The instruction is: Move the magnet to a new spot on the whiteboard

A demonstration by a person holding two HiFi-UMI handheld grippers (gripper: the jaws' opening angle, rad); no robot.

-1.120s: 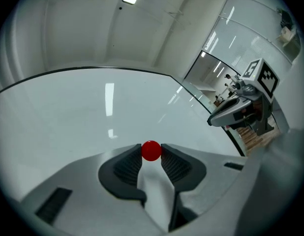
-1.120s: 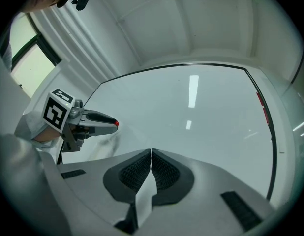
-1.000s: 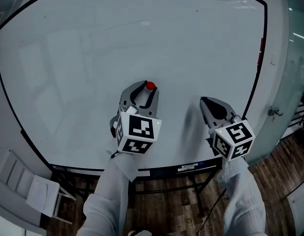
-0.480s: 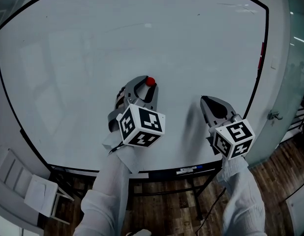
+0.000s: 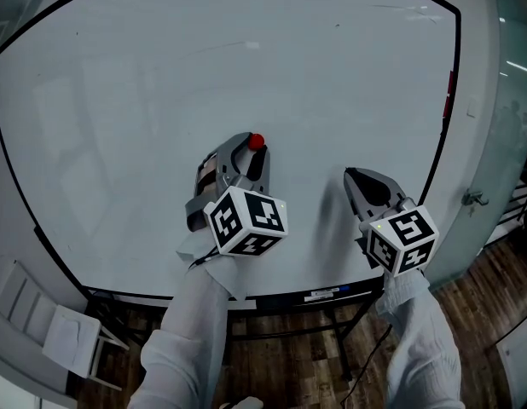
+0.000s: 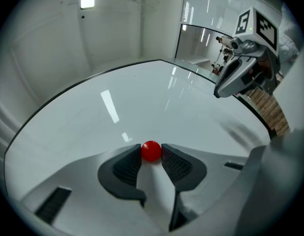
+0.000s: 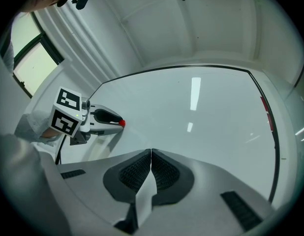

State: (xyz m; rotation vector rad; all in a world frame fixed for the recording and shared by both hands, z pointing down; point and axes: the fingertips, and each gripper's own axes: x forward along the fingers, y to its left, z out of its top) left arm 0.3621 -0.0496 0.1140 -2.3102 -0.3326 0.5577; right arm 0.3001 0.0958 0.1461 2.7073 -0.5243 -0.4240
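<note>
A small red ball magnet (image 5: 257, 141) sits against the whiteboard (image 5: 246, 58), just left of the board's middle and low down. My left gripper (image 5: 251, 150) is shut on the magnet (image 6: 151, 150): both dark pads touch its sides at the very tips. The jaws have just been opening a little, with the magnet still between them. My right gripper (image 5: 353, 175) hangs to the right of the left one, close to the board. It is shut with nothing between its pads (image 7: 151, 154). From the right gripper view the left gripper (image 7: 100, 117) and the magnet (image 7: 122, 123) show at the left.
The board has a thin black border (image 5: 443, 143) and stands on a dark frame (image 5: 315, 296) over a wooden floor. A white folding chair (image 5: 59, 331) is at the lower left. A glass wall with a handle (image 5: 475, 197) is on the right.
The left gripper has rolled about its own axis, its marker cube now showing a different face, with the magnet still at its tips. The right gripper has stayed where it was.
</note>
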